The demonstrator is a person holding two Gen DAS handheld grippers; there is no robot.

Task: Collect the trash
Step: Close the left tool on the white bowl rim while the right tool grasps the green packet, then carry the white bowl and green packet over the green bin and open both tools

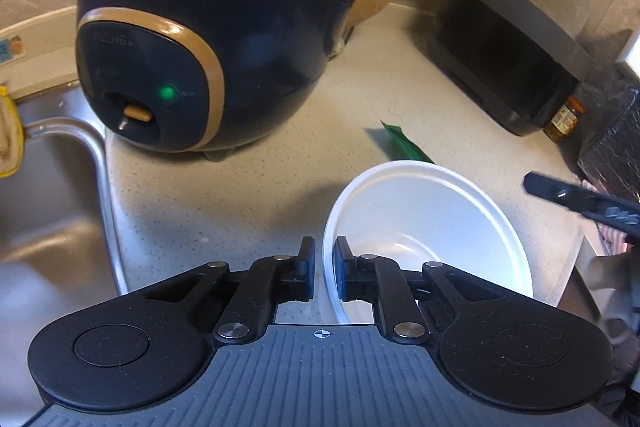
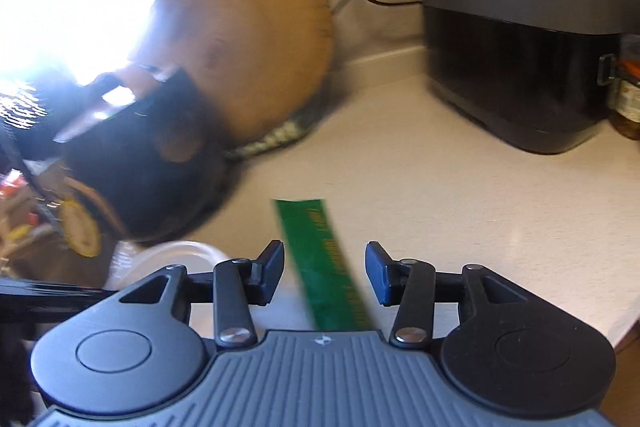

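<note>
Countertop (image 1: 248,195) is crowded: rice cooker (image 1: 200,39) at back, sink (image 1: 48,195) to its left. White bowl (image 1: 428,227) sits near the front edge; our left gripper (image 1: 325,271) is clamped on its near rim, so we lift it level. Green wrapper (image 2: 326,263) lies flat just behind the bowl, between the parted fingers of our right gripper (image 2: 325,275), untouched. We go low and pinch mid-strip.
</note>
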